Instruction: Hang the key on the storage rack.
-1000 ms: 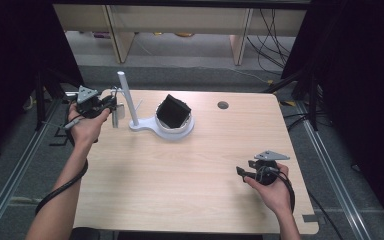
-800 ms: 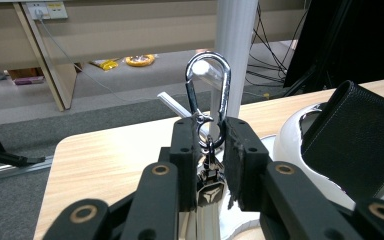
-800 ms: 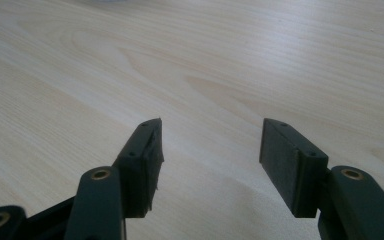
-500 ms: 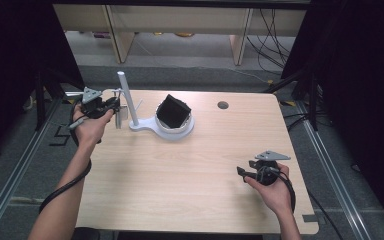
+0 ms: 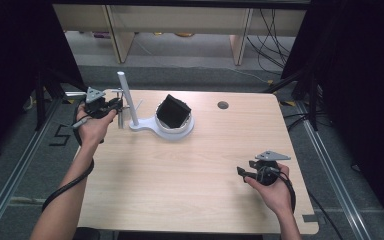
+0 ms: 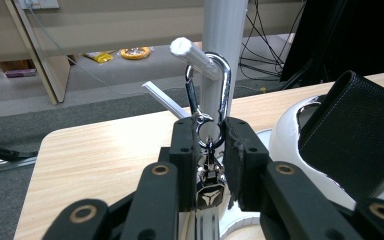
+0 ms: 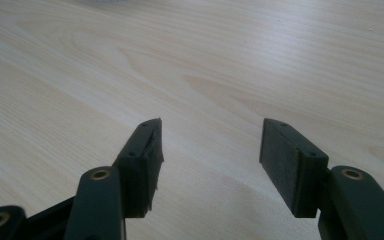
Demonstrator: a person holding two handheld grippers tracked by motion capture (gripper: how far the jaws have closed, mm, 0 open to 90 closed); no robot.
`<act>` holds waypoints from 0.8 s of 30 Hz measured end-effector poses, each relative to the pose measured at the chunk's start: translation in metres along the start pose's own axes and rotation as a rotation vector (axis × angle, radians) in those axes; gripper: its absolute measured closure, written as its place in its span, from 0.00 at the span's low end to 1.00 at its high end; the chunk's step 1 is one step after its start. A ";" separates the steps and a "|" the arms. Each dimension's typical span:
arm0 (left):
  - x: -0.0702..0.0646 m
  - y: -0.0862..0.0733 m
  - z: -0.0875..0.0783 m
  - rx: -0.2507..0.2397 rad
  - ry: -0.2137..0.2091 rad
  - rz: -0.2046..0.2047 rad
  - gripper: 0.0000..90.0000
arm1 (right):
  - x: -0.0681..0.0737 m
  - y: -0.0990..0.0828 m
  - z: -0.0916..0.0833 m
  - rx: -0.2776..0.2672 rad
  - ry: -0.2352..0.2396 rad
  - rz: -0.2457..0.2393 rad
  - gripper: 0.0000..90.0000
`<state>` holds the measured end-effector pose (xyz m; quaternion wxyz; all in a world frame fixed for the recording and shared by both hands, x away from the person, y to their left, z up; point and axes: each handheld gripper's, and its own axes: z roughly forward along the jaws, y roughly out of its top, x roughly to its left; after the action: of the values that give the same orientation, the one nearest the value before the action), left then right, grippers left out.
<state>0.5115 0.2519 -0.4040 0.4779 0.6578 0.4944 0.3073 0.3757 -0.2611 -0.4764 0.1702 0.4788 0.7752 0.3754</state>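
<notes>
Carabiner (image 6: 207, 95) clamped between left gripper (image 6: 211, 150) jaws, hooked over stand peg (image 6: 196, 55); its lower end hidden. Right gripper (image 7: 210, 150) wide open, empty.

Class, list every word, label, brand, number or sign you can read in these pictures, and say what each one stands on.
No readable words or numbers.
Keychain tag under the carabiner, between the left gripper jaws: an embossed emblem, no letters legible.
Floor marking left of the table: a shape like "5", too unclear to confirm.
</notes>
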 end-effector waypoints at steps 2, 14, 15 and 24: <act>0.000 0.000 0.001 -0.001 -0.002 0.000 0.83 | 0.000 0.000 0.000 0.002 0.000 0.003 0.48; 0.000 -0.001 0.004 0.003 -0.003 0.005 0.83 | 0.001 0.000 0.001 0.001 -0.002 -0.001 0.48; 0.000 -0.001 0.004 0.002 -0.003 0.005 0.83 | 0.001 0.000 0.001 0.001 -0.003 0.000 0.48; 0.000 -0.001 -0.001 -0.020 -0.003 0.013 0.79 | 0.001 0.000 0.001 0.002 0.000 -0.003 0.48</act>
<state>0.5102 0.2519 -0.4041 0.4832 0.6568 0.4863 0.3141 0.3760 -0.2602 -0.4765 0.1701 0.4777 0.7764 0.3744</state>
